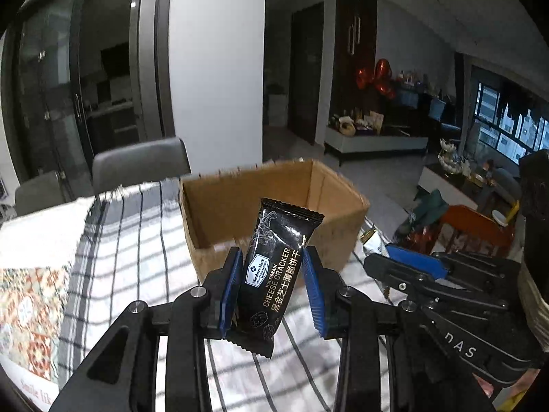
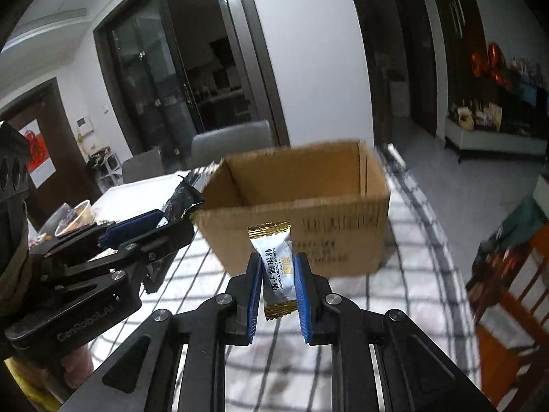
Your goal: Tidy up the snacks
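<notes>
My left gripper (image 1: 272, 261) is shut on a black cheese cracker packet (image 1: 274, 274), held upright above the checked tablecloth, just in front of an open cardboard box (image 1: 219, 206). My right gripper (image 2: 278, 267) is shut on a small white and gold coconut candy (image 2: 276, 267), also held just in front of the box (image 2: 298, 185). The right gripper (image 1: 411, 261) shows at the right of the left wrist view with the candy tip (image 1: 372, 240). The left gripper (image 2: 144, 226) with its black packet (image 2: 180, 199) shows at the left of the right wrist view. The box's inside bottom is hidden.
A white cloth (image 1: 44, 226) and a patterned printed sheet (image 1: 31, 312) lie left on the table. Grey chairs (image 1: 137, 164) stand behind the table. A bowl (image 2: 77, 218) sits at the far left. An orange wooden chair (image 2: 507, 295) stands off the table's right edge.
</notes>
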Demonstrator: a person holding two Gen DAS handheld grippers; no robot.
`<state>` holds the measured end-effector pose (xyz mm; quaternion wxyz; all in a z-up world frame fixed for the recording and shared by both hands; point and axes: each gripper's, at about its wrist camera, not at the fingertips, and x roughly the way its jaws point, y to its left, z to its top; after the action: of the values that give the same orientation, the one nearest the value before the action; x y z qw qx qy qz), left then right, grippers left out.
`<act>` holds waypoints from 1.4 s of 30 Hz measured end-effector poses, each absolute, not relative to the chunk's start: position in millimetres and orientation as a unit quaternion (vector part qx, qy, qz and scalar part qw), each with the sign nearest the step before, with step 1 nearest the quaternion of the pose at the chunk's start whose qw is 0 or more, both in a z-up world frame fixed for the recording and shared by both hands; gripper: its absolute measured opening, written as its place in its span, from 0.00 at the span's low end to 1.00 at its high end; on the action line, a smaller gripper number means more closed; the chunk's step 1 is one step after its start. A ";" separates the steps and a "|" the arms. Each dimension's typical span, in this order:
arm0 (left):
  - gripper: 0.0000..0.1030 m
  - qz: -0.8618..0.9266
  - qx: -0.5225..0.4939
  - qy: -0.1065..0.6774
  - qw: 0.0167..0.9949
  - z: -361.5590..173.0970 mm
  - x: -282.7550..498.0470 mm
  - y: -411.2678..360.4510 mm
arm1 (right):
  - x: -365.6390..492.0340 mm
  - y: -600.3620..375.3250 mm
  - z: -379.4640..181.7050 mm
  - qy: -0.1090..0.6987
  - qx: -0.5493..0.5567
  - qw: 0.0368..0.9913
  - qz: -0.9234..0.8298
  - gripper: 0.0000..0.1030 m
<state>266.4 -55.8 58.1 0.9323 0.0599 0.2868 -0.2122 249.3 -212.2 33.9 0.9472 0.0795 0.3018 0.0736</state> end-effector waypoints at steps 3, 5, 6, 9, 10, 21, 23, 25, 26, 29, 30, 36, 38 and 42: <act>0.35 -0.206 0.058 0.276 0.937 68.0 278.9 -57.9 | 260.7 -213.2 45.3 0.291 0.070 0.952 0.069 0.20; 0.35 -0.203 0.058 0.272 0.939 71.1 287.6 -59.2 | 268.7 -215.2 51.1 0.288 0.069 0.953 0.069 0.20; 0.35 -0.203 0.057 0.272 0.939 71.2 292.3 -59.6 | 274.9 -216.0 53.7 0.285 0.065 0.954 0.067 0.20; 0.35 -0.199 0.053 0.278 0.938 71.9 312.3 -63.3 | 291.9 -218.1 61.8 0.277 0.053 0.957 0.069 0.20; 0.35 -0.198 0.053 0.280 0.938 72.3 317.4 -64.5 | 297.2 -217.9 63.6 0.274 0.048 0.958 0.075 0.20; 0.46 -0.187 0.060 0.304 0.932 59.0 377.5 -76.3 | 362.9 -226.8 64.9 0.273 0.008 0.960 0.057 0.30; 0.59 -0.165 0.056 0.303 0.937 58.7 382.2 -74.8 | 367.2 -230.8 62.1 0.278 0.012 0.959 0.045 0.46; 0.59 -0.156 0.052 0.300 0.940 57.9 378.8 -70.6 | 365.9 -236.3 57.6 0.282 0.016 0.959 0.033 0.46; 0.59 -0.152 0.054 0.299 0.941 57.1 375.2 -68.8 | 363.7 -238.1 55.9 0.285 0.017 0.958 0.027 0.46; 0.66 -0.137 0.066 0.290 0.945 53.8 354.5 -66.5 | 344.0 -239.0 50.4 0.283 0.014 0.959 0.019 0.46; 0.73 -0.133 0.069 0.289 0.945 52.7 346.4 -65.2 | 336.2 -238.6 49.1 0.283 0.011 0.959 0.016 0.48; 0.86 -0.100 0.050 0.286 0.952 52.1 292.3 -48.3 | 279.9 -231.4 48.9 0.281 0.002 0.960 0.012 0.62; 0.87 -0.100 0.044 0.277 0.955 54.7 269.2 -42.7 | 264.2 -227.9 51.9 0.281 0.004 0.959 0.017 0.62; 0.93 -0.088 0.050 0.262 0.960 59.9 228.6 -37.4 | 219.7 -225.0 57.7 0.273 0.009 0.962 0.020 0.73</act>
<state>228.6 -37.4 59.9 0.9599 0.0500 0.2617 -0.0877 219.7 -225.0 57.7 0.9619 0.0095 0.2727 0.0196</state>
